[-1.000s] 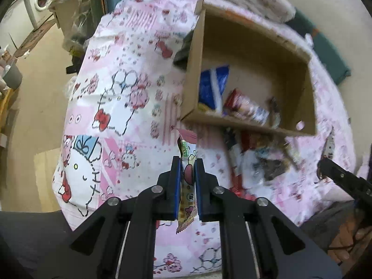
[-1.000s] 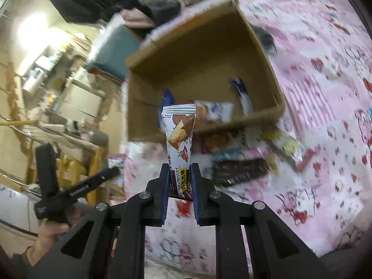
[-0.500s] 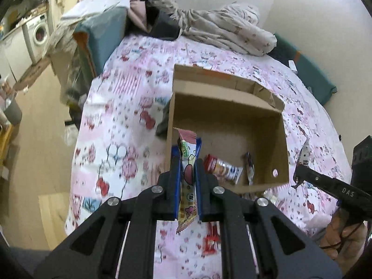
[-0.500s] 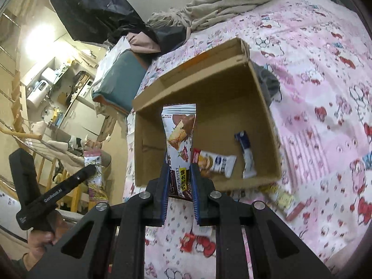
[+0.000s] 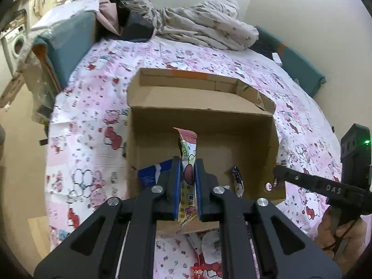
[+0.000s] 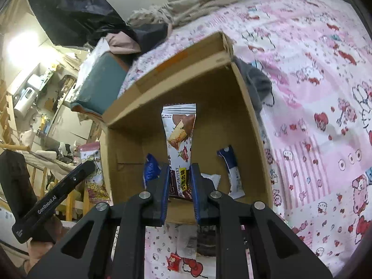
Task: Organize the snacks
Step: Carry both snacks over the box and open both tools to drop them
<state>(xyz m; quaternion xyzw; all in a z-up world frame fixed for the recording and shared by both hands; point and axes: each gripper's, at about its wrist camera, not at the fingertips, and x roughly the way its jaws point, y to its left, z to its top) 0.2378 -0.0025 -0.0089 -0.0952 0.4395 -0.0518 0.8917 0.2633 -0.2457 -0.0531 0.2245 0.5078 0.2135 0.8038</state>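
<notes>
Left wrist view: the left claw [image 5: 187,181] pinches a pink-topped snack stick [image 5: 187,160] at lower centre, over the open cardboard box [image 5: 202,116] on the bed [image 5: 93,107]. The right claw [image 6: 179,186] grips a chocolate bar wrapper [image 6: 179,134] above the same box.

A crumpled floral cloth bundle [image 5: 204,23] lies at the bed's far end; a white front-loading washing machine [image 5: 15,44] stands far left.

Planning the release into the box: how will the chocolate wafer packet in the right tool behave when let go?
The chocolate wafer packet stands upright above the right tool, so it seems fairly stiff. Its glossy wrapper probably slides easily. It looks light and should land flat in the cardboard box.
</notes>
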